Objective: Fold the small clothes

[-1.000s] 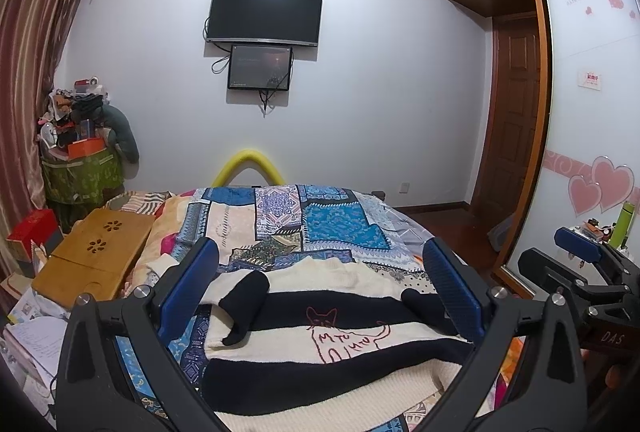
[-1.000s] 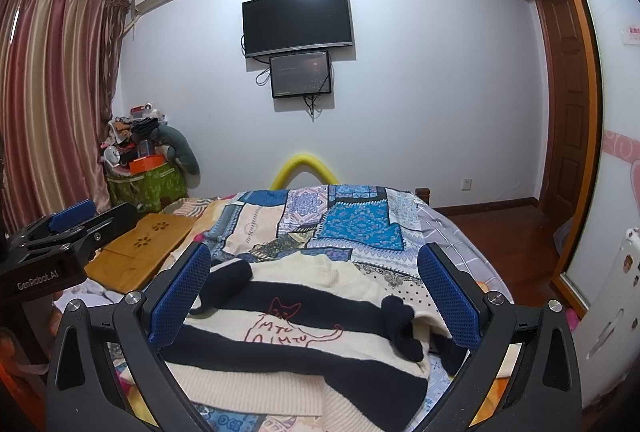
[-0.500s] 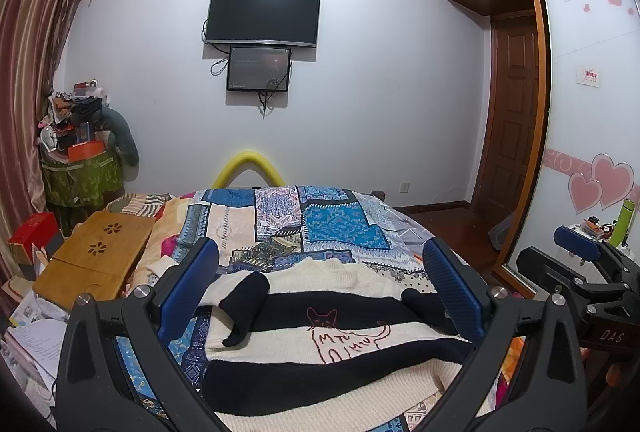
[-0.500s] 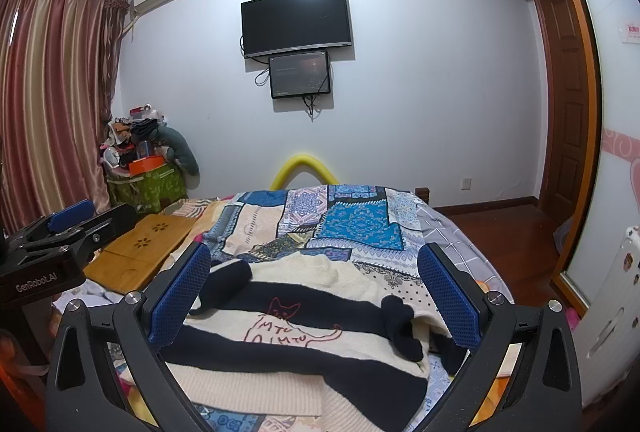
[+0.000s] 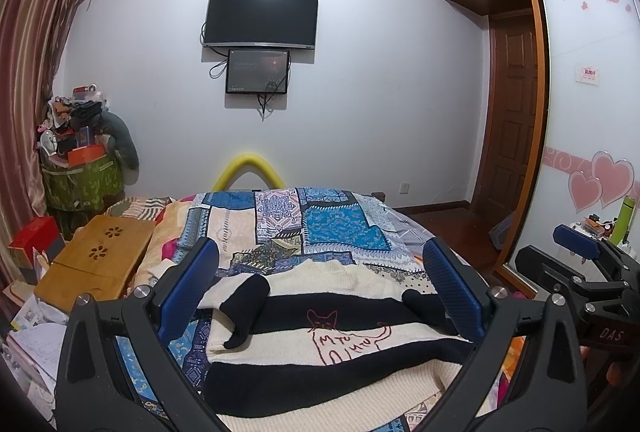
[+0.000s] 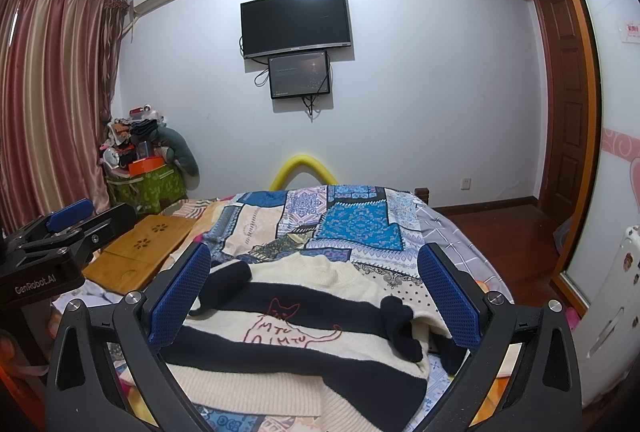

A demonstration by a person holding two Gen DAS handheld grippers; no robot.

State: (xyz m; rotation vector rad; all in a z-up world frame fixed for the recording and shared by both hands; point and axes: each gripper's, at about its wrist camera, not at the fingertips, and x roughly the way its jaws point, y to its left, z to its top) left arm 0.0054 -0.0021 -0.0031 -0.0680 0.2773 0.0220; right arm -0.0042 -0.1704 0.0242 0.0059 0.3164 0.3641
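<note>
Sweater (image 5: 340,328) striped, cat drawing up, flat on patchwork bedspread (image 5: 320,228) | your left gripper (image 5: 320,288) fingers wide apart above it | your right gripper (image 6: 316,292) likewise, holding nothing

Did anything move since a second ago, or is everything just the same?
Nothing visibly changed. The left gripper and right gripper hang open over the striped sweater, holding nothing, and the sweater lies on the bed with its sleeves folded in, as before.
</note>
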